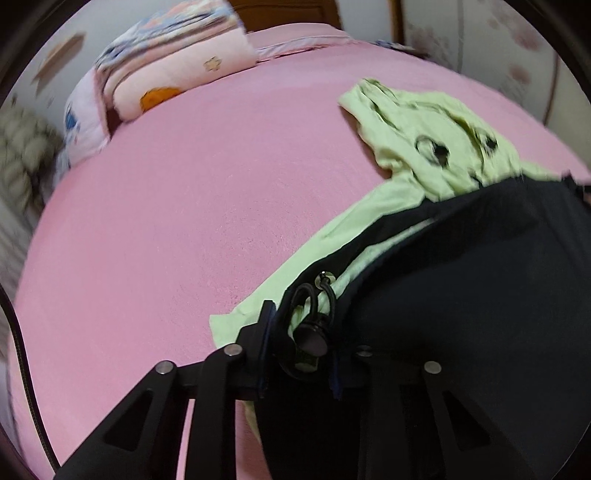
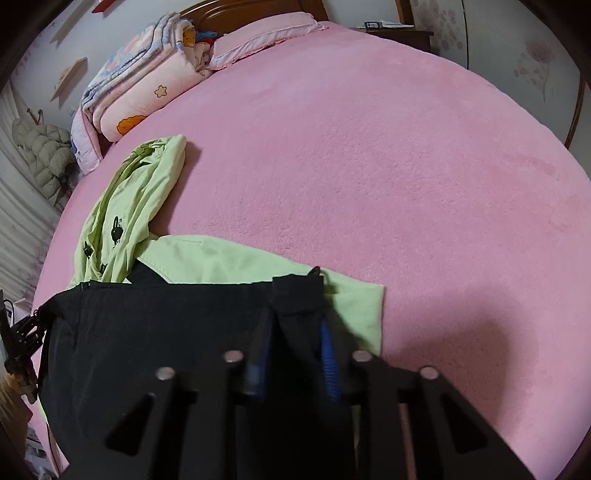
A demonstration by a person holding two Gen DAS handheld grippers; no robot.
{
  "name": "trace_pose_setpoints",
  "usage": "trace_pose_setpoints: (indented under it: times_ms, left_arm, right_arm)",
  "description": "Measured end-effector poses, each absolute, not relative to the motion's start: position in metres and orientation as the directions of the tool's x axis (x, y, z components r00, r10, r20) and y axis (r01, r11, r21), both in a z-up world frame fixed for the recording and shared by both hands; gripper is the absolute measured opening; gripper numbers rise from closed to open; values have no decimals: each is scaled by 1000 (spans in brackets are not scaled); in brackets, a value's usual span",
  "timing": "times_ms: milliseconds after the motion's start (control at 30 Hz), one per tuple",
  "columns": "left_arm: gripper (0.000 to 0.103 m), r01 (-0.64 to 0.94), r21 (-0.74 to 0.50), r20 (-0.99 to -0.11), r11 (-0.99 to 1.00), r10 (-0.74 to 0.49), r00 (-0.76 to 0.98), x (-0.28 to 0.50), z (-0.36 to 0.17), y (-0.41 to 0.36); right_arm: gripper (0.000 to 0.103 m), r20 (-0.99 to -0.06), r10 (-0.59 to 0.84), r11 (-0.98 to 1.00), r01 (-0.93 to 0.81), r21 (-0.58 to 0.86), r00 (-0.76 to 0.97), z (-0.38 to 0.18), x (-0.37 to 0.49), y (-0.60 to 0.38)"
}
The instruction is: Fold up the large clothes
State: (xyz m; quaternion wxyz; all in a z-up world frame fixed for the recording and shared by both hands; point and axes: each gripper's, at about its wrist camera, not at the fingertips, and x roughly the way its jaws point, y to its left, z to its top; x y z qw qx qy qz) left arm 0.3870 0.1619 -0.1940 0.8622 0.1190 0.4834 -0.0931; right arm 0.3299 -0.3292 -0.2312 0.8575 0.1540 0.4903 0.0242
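Left wrist view shows a black garment [image 1: 480, 295] pinched at its hem corner between the fingers of the left gripper [image 1: 299, 354], whose jaws are closed on the fabric; a black drawcord with a round toggle [image 1: 314, 338] hangs right at the fingertips. Ahead and to the right of that gripper the black cloth spreads over a pale green jacket [image 1: 424, 147], whose hood with dark printed marks lies farther ahead on the right, and a green edge shows just left of the fingertips. Right wrist view has the right gripper [image 2: 295, 332] clamped on another bunched corner of the same black garment [image 2: 166, 332], its blue-padded fingers [image 2: 328, 365] pressed against the cloth on either side. To the left of this gripper the black fabric stretches flat, with the left gripper [image 2: 22, 343] visible at its far left edge. The green jacket [image 2: 229, 262] lies beneath, reaching ahead and left. Both garments rest on a pink fleece bedspread [image 2: 406, 166]. Far ahead on the left sits a folded cartoon-print quilt [image 2: 147, 81] beside a pink pillow [image 2: 266, 33], against a wooden headboard [image 2: 255, 7].
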Motion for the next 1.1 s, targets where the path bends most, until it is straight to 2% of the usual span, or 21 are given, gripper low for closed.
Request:
trace_pose_setpoints:
  times_ms: [267, 400, 467, 500, 533, 567, 600, 700, 733, 833, 967, 1100]
  left_arm:
    - [19, 144, 19, -880, 989, -52, 473, 410, -174, 166]
    - [20, 105, 27, -934, 994, -13, 357, 433, -199, 160]
    - [30, 75, 34, -955, 997, 10, 295, 441, -220, 161]
    - [31, 50, 31, -961, 998, 16, 277, 444, -227, 162]
    - [35, 25, 19, -961, 1000, 11, 278, 446, -230, 165]
    - [45, -13, 10, -959, 1000, 13, 284, 448, -230, 170]
    - [48, -36, -1, -957, 999, 9, 288, 449, -229, 174]
    - [52, -114, -63, -946, 992, -23, 323, 449, -216, 197]
    - [52, -143, -87, -936, 986, -31, 350, 447, -208, 206]
    - [58, -253, -68, -905, 965, 47, 423, 439, -185, 230]
    - [58, -325, -90, -881, 941, 77, 467, 423, -166, 242]
    - [58, -199, -93, -863, 976, 21, 504, 401, -158, 196]
  right_arm:
    - [14, -756, 121, 954, 135, 267, 644, -190, 326, -325]
    - [14, -788, 63, 964, 167, 207, 613, -194, 345, -321]
    - [15, -845, 9, 973, 191, 132, 535, -213, 360, -315]
    - [17, -867, -31, 974, 209, 84, 497, -225, 365, -311]
    - [19, -876, -65, 974, 221, 49, 478, -232, 367, -308]
    - [20, -878, -83, 974, 224, 29, 472, -235, 368, -306]
    - [22, -876, -102, 974, 228, 9, 471, -236, 368, -304]
    - [31, -868, -158, 971, 233, -50, 471, -231, 365, -300]
    - [32, -867, -165, 971, 234, -58, 470, -228, 363, -300]
    - [32, -852, -190, 964, 258, -68, 487, -212, 358, -303]
    - [32, -821, -111, 964, 263, 49, 559, -188, 348, -299]
    - [32, -821, 3, 978, 170, 122, 572, -175, 349, -250]
